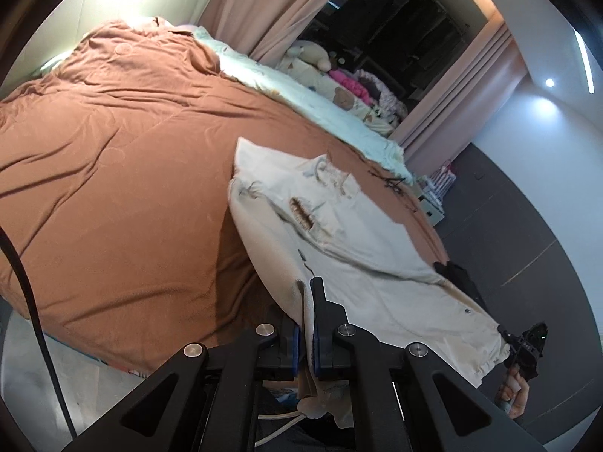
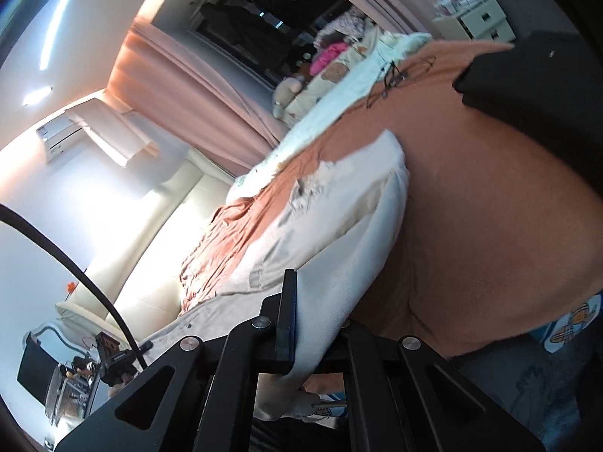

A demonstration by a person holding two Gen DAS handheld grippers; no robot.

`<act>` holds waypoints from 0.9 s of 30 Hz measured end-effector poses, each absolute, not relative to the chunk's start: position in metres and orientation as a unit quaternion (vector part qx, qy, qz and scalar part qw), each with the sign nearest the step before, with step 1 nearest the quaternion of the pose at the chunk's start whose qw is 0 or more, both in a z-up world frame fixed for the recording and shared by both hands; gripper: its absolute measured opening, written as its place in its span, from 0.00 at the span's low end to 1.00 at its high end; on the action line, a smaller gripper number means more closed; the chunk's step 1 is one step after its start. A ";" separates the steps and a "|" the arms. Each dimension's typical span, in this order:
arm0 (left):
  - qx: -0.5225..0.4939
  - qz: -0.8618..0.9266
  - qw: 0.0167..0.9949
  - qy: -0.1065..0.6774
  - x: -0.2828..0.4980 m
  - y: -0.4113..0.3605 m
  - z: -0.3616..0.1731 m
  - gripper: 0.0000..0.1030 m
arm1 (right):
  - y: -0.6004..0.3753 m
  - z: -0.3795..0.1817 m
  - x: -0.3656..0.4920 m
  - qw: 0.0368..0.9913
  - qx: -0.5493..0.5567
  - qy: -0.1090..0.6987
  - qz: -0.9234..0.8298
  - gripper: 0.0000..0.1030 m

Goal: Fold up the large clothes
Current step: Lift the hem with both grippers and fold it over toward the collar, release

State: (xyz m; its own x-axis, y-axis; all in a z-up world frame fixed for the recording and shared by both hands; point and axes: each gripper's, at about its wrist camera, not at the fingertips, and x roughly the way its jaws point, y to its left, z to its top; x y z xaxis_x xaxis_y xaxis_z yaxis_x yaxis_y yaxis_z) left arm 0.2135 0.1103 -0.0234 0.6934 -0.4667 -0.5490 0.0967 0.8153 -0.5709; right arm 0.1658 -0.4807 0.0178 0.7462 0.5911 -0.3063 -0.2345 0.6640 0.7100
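Rust-brown quilt (image 1: 124, 173) covers the whole bed and gives a broad, soft, rumpled surface for folding. On it lies the task's garment, a cream jacket (image 1: 339, 248) with snap buttons and a gathered hem, its upper part resting on the quilt near the bed's foot while the hem end is raised off the bed. That hem is stretched between the two tools, probably so the lower half can be carried over the upper half in one fold. The left gripper (image 1: 307, 316) has its blue-padded jaws pressed together on one hem corner, cloth bunched between them and hanging below. The right gripper (image 2: 301, 324) is likewise clamped on the opposite corner, the fabric draping over one side of it.

A pale blue blanket (image 1: 301, 94) runs along the bed's far edge, clear of the jacket. A dark garment (image 2: 535, 86) lies just beside the jacket and could get in the way. A tangled black cord (image 1: 392, 182) sits near the collar.
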 end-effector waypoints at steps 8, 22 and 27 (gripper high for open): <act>-0.255 -0.157 0.893 0.336 0.150 0.116 0.004 0.04 | -0.498 0.007 0.124 0.877 0.322 0.259 0.244 0.00; -0.248 -0.149 0.907 0.306 0.193 0.114 0.034 0.04 | -0.494 0.051 0.167 0.900 0.279 0.241 0.231 0.00; -0.233 -0.142 0.915 0.296 0.243 0.110 0.055 0.04 | -0.487 0.071 0.212 0.909 0.269 0.227 0.224 0.00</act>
State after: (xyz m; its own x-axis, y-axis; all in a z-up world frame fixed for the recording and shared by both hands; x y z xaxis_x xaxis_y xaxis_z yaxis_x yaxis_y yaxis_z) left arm 0.2432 0.1099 0.0549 0.7848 -0.3983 -0.4749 0.1228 0.8509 -0.5108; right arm 0.2116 -0.4872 0.0710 0.7960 0.5298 -0.2928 -0.2851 0.7548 0.5908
